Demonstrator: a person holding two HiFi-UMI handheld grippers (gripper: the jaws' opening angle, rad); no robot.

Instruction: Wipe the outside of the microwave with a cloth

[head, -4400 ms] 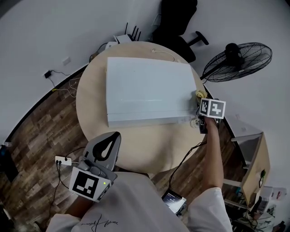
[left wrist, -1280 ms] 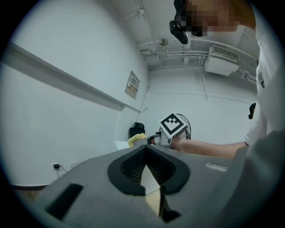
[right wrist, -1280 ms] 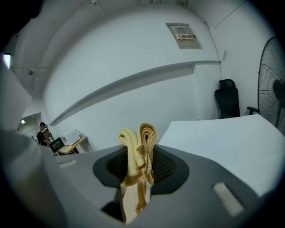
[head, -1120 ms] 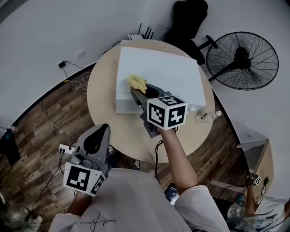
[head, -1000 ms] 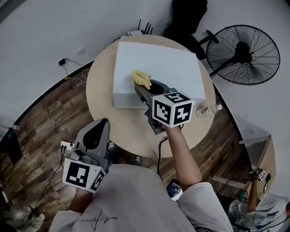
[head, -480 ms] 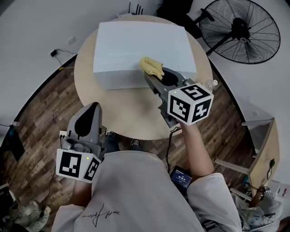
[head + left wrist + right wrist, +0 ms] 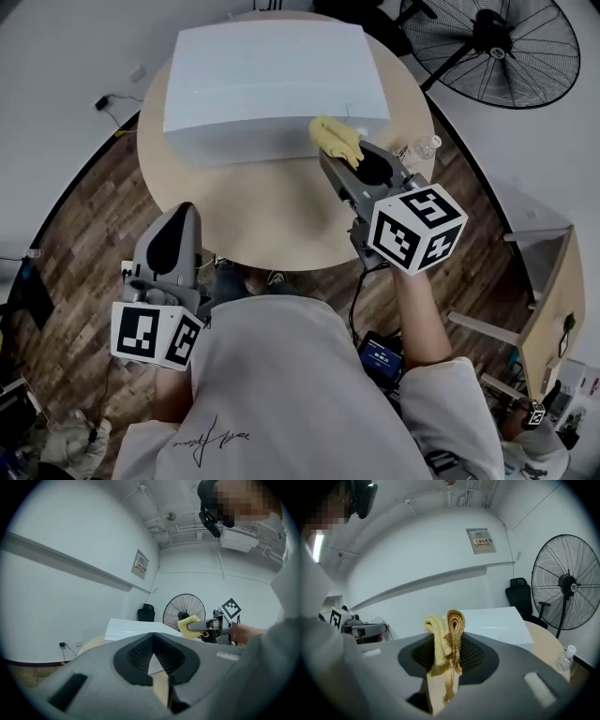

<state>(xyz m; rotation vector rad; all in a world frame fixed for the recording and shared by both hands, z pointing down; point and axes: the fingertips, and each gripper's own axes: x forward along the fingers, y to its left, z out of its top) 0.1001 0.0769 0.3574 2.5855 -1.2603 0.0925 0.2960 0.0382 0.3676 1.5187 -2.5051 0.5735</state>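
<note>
The white microwave stands on the round wooden table. My right gripper is shut on a folded yellow cloth, which rests at the microwave's front right corner. In the right gripper view the cloth sticks up between the shut jaws, with the microwave behind it. My left gripper is shut on nothing and hangs low at the left, off the table's edge. The left gripper view shows the microwave and the cloth ahead of it.
A clear plastic bottle stands on the table right of the microwave. A black floor fan is at the back right. A cable hangs off the table's front edge toward a phone below. The floor is wood.
My right gripper has carried the cloth rightward along the microwave's top front edge to its right corner. The left gripper has stayed low at the left.
</note>
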